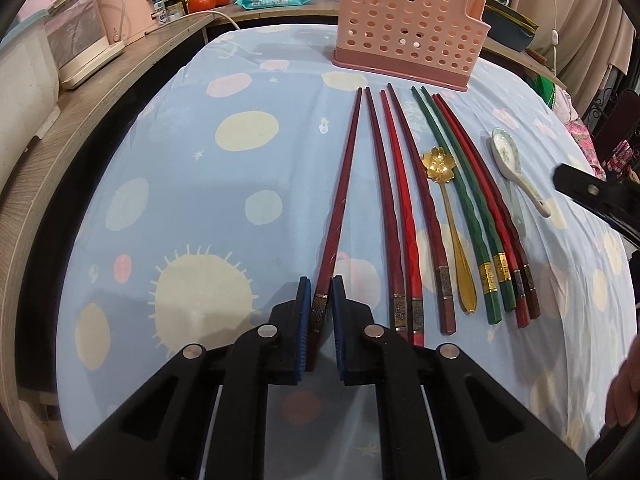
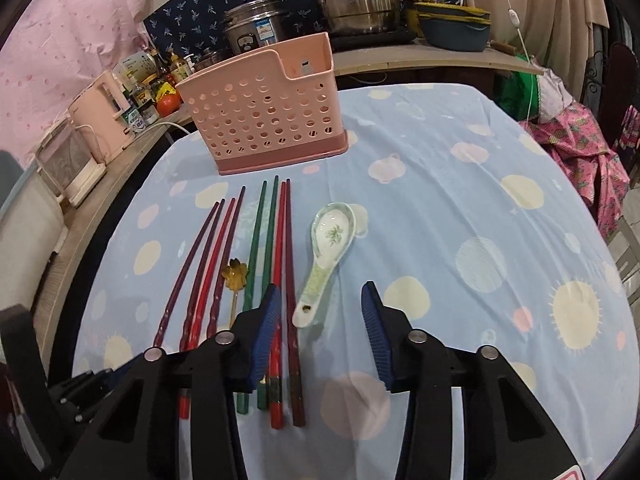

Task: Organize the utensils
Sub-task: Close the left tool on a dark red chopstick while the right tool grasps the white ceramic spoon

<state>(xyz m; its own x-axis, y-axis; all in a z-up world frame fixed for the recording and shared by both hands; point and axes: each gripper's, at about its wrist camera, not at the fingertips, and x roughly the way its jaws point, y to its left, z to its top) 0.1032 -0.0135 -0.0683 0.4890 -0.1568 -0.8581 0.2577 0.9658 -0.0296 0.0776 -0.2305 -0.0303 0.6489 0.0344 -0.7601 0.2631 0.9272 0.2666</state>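
The room is a crowded kitchen; I work over a table under a blue dotted cloth (image 1: 180,184). The pink perforated holder (image 1: 404,28) stands upright at the far side, straight ahead of my left gripper (image 1: 321,312). Its pads flank the near end of the leftmost dark red chopstick (image 1: 340,208), narrowly parted, not visibly clamped; the stick's long axis points toward the holder. My right gripper (image 2: 320,332) hovers wide open, holding nothing, near the ceramic spoon (image 2: 326,248).

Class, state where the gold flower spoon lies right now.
The gold flower spoon lies flat on the tablecloth, between the red chopsticks and the green chopsticks.
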